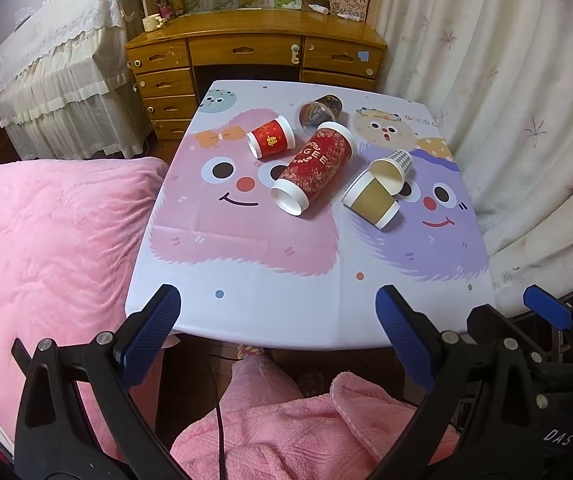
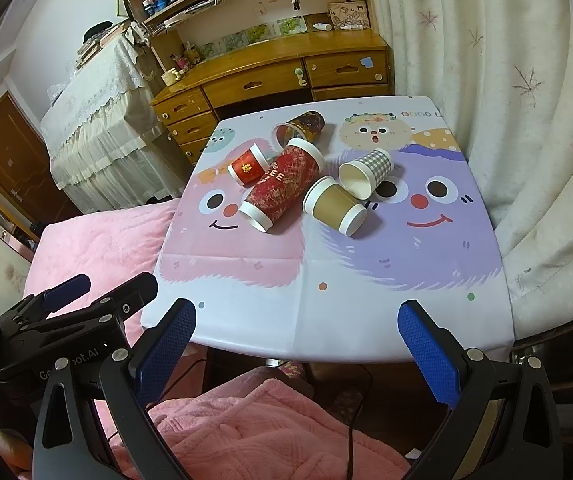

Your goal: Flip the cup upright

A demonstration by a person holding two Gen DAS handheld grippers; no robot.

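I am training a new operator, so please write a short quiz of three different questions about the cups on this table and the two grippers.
1. True or false: the tall red cup stands upright on the table.
2. How many cups lie on the table?
3. Multiple choice: the checked paper cup touches which cup? A) the small red cup B) the brown paper cup C) the dark clear-rimmed cup

Key
1. False; it lies on its side.
2. Five.
3. B. The left gripper and the right gripper are both open, near the table's edge, holding nothing.
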